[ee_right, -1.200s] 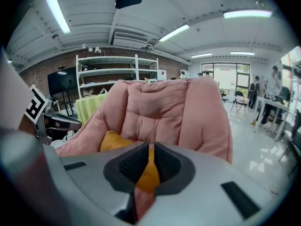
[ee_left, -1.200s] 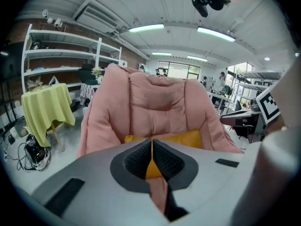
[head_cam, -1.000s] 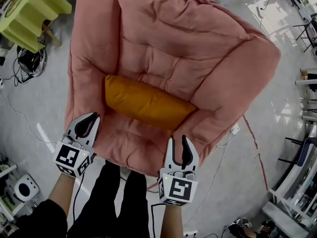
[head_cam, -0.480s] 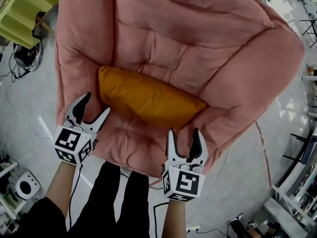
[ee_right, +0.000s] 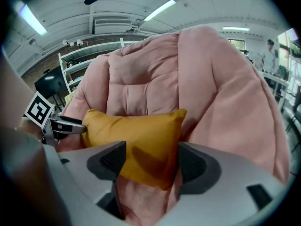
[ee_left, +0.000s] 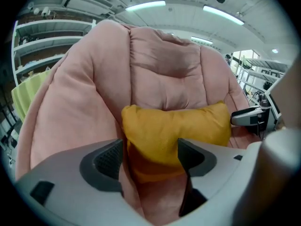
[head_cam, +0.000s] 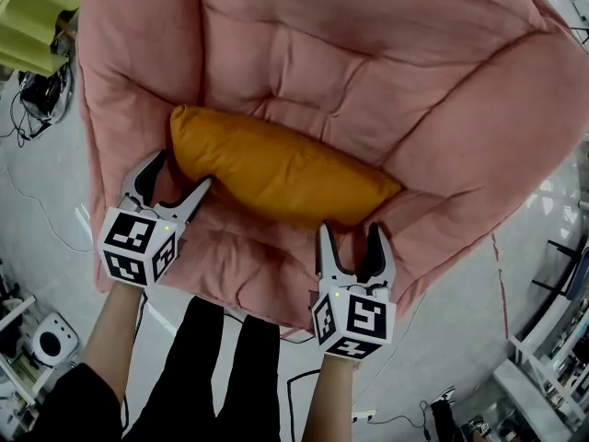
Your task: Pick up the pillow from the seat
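Observation:
An orange pillow (head_cam: 276, 168) lies across the seat of a pink padded armchair (head_cam: 368, 53). My left gripper (head_cam: 177, 178) is at the pillow's left end, its jaws opening. In the left gripper view the pillow (ee_left: 174, 126) dips into the gap of the left gripper (ee_left: 150, 159), and the pads do not press on it. My right gripper (head_cam: 351, 238) is at the seat's front edge below the pillow's right end, its jaws also opening. In the right gripper view the pillow's (ee_right: 136, 135) corner hangs between the jaws of the right gripper (ee_right: 151, 164), untouched.
A yellow-green piece of furniture (head_cam: 32, 26) stands at the upper left, with cables (head_cam: 28, 109) on the grey floor below it. The person's dark legs (head_cam: 221, 366) are just in front of the armchair. Shelving (ee_left: 42, 46) lines the wall behind.
Both grippers have gone from shut or nearly shut to wide open. They have moved forward over the seat's front edge to the pillow's two ends.

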{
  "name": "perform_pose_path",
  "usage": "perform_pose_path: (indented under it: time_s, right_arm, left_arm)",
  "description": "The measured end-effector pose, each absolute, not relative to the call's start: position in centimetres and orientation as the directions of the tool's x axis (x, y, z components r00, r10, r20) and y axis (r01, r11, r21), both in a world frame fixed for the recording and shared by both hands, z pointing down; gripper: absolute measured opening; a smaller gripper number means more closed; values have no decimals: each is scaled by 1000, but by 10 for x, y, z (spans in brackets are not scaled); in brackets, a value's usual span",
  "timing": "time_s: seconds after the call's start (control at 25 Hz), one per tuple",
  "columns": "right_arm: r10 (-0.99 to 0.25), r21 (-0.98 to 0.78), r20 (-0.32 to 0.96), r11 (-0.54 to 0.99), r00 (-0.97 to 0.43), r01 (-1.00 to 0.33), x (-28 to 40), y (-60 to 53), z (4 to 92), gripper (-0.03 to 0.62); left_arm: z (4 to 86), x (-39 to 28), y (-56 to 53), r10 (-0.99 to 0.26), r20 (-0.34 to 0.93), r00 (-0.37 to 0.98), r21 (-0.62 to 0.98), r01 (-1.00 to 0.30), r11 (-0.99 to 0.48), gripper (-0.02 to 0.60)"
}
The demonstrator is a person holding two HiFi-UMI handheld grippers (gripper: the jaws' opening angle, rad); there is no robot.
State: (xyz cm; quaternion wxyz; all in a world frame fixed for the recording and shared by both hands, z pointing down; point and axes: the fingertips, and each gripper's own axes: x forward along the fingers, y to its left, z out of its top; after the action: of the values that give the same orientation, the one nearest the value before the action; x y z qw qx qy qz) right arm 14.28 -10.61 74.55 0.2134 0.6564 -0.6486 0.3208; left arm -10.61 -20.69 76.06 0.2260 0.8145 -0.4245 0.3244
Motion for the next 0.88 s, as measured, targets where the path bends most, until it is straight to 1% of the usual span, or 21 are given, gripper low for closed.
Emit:
perform_pose_path:
  time_s: [0.2, 0.4, 0.6, 0.76, 0.88]
  right_arm:
    - [-694, -148, 718, -80, -51, -986, 143, -115, 758, 331]
    - [-669, -183, 739, -93, -75, -979, 144, -126, 771, 331]
    - [-652, -167, 757, -124, -46, -978, 152, -135, 779, 330]
    - [-660, -174, 749, -118, -54, -978, 152, -135, 779, 324]
    - [-663, -175, 747, -117, -54, -978, 147, -135, 777, 291]
  left_arm:
    - [770, -103, -212, -511, 743, 433, 129, -841, -526, 341]
    - [781, -96, -219, -454, 757, 470, 203, -830, -520, 339]
    - [785, -83, -225, -459, 752, 474, 209, -831, -515, 333]
    - [786, -79, -223, -434, 760, 483, 222, -821, -526, 302]
    - [785, -79, -221, -429, 761, 486, 222, -817, -533, 266]
